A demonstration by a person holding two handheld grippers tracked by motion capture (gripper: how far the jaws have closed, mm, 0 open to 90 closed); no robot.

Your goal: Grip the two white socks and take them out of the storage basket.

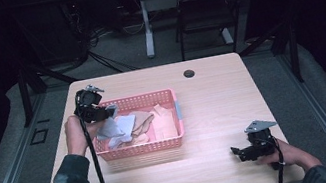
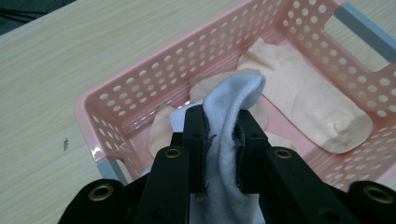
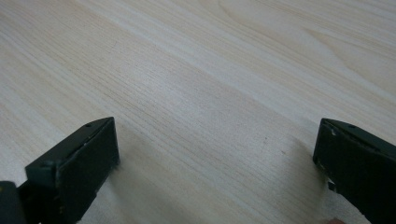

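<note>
The left gripper [image 2: 223,140] pinches a white sock [image 2: 229,112] between its black fingers [image 2: 194,135], above the pink basket [image 2: 140,79]. A peach sock [image 2: 303,98] lies inside the basket, which rests on the wooden desk [image 2: 56,70].

Counting: one pink basket [image 1: 141,148] sitting on one worktop [image 1: 215,112], one pale blue-white sock [image 2: 231,116] lifting out, at least two peach socks [image 2: 303,102] lying inside, two grippers working.

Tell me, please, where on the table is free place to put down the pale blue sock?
Bare wood lies between the pink basket and the right tool, and along the far table edge near the round hole. The basket is crowded with peach socks. The left tool grips the pale blue sock.
</note>
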